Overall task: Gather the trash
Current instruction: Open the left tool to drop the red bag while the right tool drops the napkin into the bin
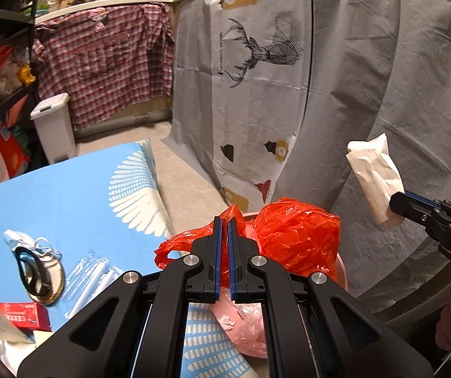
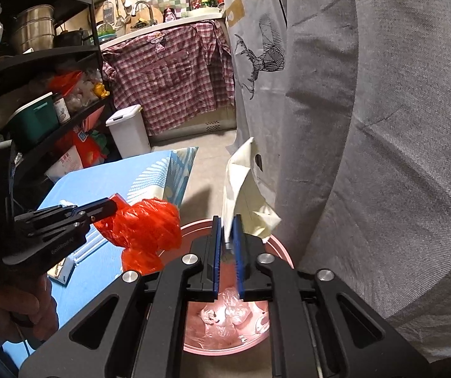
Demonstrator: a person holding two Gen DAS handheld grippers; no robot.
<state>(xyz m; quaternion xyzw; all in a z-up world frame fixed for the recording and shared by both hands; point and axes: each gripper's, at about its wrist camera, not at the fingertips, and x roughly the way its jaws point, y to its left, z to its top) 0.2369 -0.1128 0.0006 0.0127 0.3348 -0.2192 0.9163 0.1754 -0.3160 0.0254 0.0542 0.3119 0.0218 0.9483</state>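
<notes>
My left gripper (image 1: 224, 220) is shut on a crumpled red plastic bag (image 1: 294, 233), which hangs over the rim of a round pink bin (image 1: 342, 271) beside the blue table. In the right wrist view that same left gripper (image 2: 113, 206) reaches in from the left with the red bag (image 2: 143, 230) bunched at its tips. My right gripper (image 2: 227, 219) is shut on a crumpled white lined paper (image 2: 244, 189) that stands up above the pink bin (image 2: 280, 245). The bin holds a clear liner and some scraps. The left wrist view shows the right gripper (image 1: 397, 201) and paper (image 1: 373, 173) at the right.
The blue table (image 1: 67, 195) carries a face mask (image 1: 26, 242), a clear wrapper (image 1: 89, 277) and a red box (image 1: 25, 315). A white lidded bin (image 2: 129, 132) stands by a dark shelf (image 2: 36, 63). Grey cloth (image 2: 383, 157) hangs close on the right.
</notes>
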